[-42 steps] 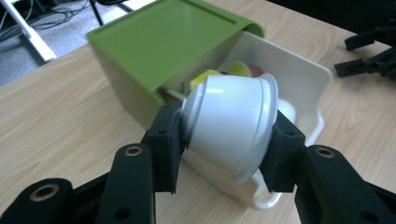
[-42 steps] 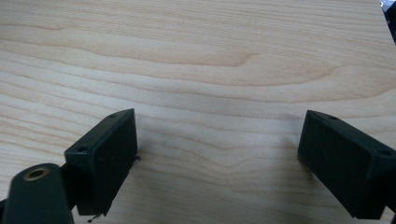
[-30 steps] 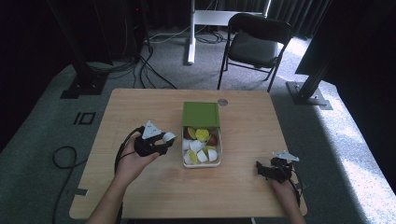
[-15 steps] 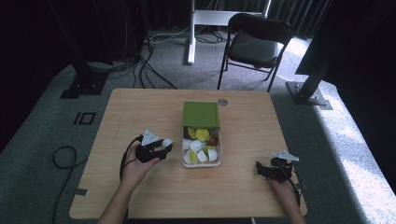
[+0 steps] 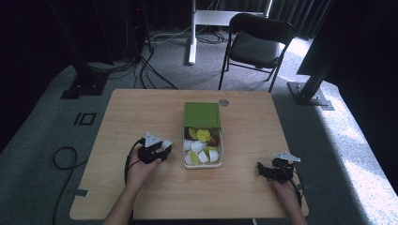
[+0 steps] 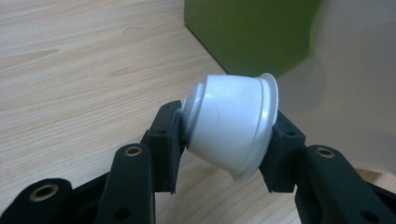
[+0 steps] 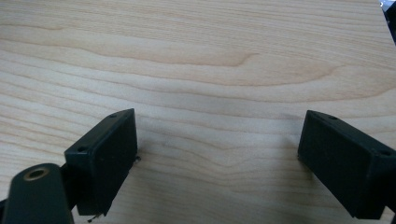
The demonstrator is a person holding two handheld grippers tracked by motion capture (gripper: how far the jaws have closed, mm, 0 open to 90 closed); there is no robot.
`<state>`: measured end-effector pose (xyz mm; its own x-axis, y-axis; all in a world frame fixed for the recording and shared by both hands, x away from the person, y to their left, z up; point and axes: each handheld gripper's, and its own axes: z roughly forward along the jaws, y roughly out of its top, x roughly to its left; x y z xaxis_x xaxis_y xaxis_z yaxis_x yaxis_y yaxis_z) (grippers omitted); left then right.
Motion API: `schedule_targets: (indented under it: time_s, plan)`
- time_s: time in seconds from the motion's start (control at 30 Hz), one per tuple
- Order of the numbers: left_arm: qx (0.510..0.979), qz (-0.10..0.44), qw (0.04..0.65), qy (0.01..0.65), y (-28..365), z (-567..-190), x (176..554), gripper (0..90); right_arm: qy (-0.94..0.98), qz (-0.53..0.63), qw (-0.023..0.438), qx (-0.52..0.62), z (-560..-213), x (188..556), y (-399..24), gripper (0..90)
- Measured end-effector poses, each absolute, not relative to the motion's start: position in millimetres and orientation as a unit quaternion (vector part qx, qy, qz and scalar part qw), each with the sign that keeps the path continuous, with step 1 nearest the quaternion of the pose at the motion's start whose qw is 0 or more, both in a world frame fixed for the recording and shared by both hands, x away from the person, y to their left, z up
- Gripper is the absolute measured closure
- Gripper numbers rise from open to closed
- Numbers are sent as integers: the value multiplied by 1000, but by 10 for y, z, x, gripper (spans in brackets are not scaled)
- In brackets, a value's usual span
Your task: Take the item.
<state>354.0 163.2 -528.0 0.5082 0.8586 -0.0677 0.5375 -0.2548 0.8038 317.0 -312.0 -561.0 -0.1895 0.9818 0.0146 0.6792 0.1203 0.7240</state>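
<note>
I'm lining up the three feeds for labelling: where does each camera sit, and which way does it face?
High view: above the person's side, looking forward and down on the light wooden table; both forearms enter from below.
Left gripper view: rides the left gripper, looking along its jaws, which clamp a small white plastic cup.
Right gripper view: rides the right gripper, facing bare tabletop between open jaws.
Shared: high and left gripper views both show the cup and the green-lidded box.

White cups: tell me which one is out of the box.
The white cup clamped sideways between the left gripper's fingers, just left of the box. The other white cups lie inside the box among yellow-green pieces.
</note>
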Motion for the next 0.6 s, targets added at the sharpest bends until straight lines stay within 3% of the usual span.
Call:
schedule_targets:
  time_s: [0.6]
  plan:
    - [781,162,389,461,1582,-5447,3611,562,707,308,245,587,-5610,3170,-3119,114]
